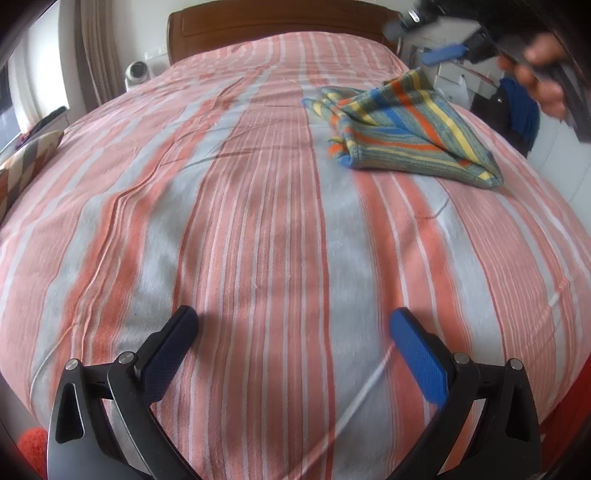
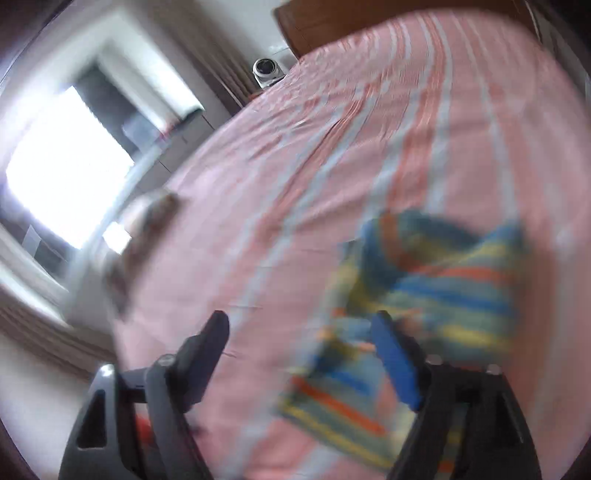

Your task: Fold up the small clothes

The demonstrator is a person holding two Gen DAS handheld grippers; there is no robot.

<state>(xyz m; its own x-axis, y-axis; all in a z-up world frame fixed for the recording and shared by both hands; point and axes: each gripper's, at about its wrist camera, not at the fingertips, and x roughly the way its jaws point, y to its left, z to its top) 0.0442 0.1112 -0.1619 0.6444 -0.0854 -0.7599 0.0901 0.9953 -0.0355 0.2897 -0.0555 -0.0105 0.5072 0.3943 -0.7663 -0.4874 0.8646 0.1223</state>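
Striped multicoloured knitted cloth (image 1: 402, 127) lay folded on the pink-striped bed (image 1: 258, 221), ahead of our left hand-held gripper (image 1: 293, 332) and under our right hand-held gripper (image 2: 301, 332); both gaped empty.

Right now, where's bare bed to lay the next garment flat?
Free: the wide striped bedspread from the open left gripper up to the headboard. Crowded: the far right edge, where the folded striped garment lies under the open right gripper.
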